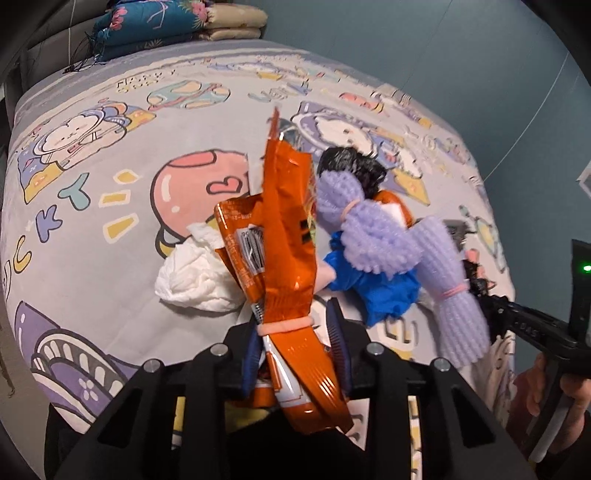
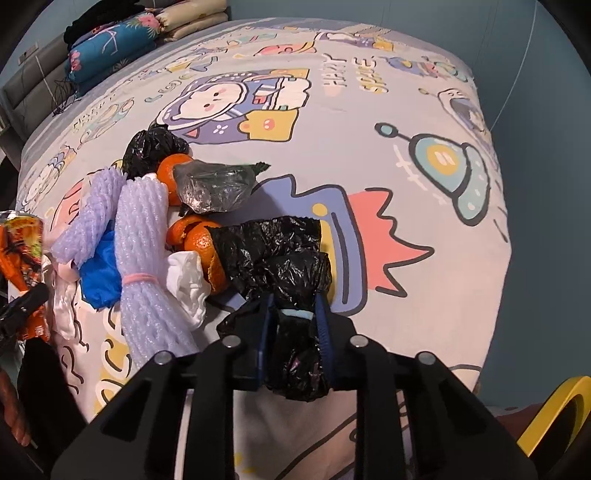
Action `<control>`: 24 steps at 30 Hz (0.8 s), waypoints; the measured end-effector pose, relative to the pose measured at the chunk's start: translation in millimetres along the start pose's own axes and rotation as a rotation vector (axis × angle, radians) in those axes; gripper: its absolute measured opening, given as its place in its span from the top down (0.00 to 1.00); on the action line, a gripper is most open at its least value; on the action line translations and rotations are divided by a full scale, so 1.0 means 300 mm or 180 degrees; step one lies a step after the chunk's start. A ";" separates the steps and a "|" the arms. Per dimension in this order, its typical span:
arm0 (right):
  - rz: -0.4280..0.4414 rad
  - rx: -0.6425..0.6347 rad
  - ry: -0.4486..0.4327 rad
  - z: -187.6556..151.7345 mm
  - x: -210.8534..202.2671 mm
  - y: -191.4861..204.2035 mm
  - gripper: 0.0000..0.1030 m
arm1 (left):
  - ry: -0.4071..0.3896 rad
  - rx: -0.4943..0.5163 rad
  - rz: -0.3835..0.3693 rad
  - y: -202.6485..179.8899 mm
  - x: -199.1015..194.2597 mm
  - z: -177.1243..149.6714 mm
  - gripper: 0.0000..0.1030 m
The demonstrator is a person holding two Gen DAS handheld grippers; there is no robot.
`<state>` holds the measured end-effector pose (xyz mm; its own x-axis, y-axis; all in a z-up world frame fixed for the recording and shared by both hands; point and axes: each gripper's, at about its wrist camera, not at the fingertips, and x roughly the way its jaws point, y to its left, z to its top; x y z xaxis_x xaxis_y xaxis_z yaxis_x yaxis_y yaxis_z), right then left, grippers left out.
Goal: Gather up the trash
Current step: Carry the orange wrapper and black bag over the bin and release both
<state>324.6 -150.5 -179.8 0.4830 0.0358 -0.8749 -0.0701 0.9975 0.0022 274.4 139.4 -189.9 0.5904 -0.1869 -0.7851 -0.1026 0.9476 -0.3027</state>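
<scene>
My left gripper (image 1: 291, 325) is shut on an orange snack wrapper (image 1: 280, 229) bound with a pink band, held upright over the bed. My right gripper (image 2: 295, 314) is shut on a rolled black plastic bag (image 2: 280, 254) with a blue band. On the bed lies a trash pile: purple foam nets (image 2: 144, 251) (image 1: 373, 236), a blue glove (image 2: 99, 273) (image 1: 373, 291), white tissue (image 1: 195, 280) (image 2: 188, 284), orange peels (image 2: 199, 236), a clear crumpled bag (image 2: 214, 184) and another black bag (image 2: 151, 147) (image 1: 351, 166).
The bed's cartoon-print sheet (image 2: 369, 147) (image 1: 110, 206) fills both views. Folded quilts (image 1: 177, 26) (image 2: 122, 44) are stacked at the headboard. A yellow rim (image 2: 554, 413) shows at lower right. The right gripper's body (image 1: 532, 328) appears at the right of the left wrist view.
</scene>
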 end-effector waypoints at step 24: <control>0.0565 0.0558 -0.0651 -0.288 -0.662 -0.268 0.82 | -0.0578 0.0600 -0.0680 -0.289 -0.380 -0.081 0.70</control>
<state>159.1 -242.9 -48.1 0.6433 0.2039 -0.7380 -0.0262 0.9692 0.2450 196.6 72.3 -87.1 0.7174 -0.3532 -0.6004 0.1788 0.9264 -0.3313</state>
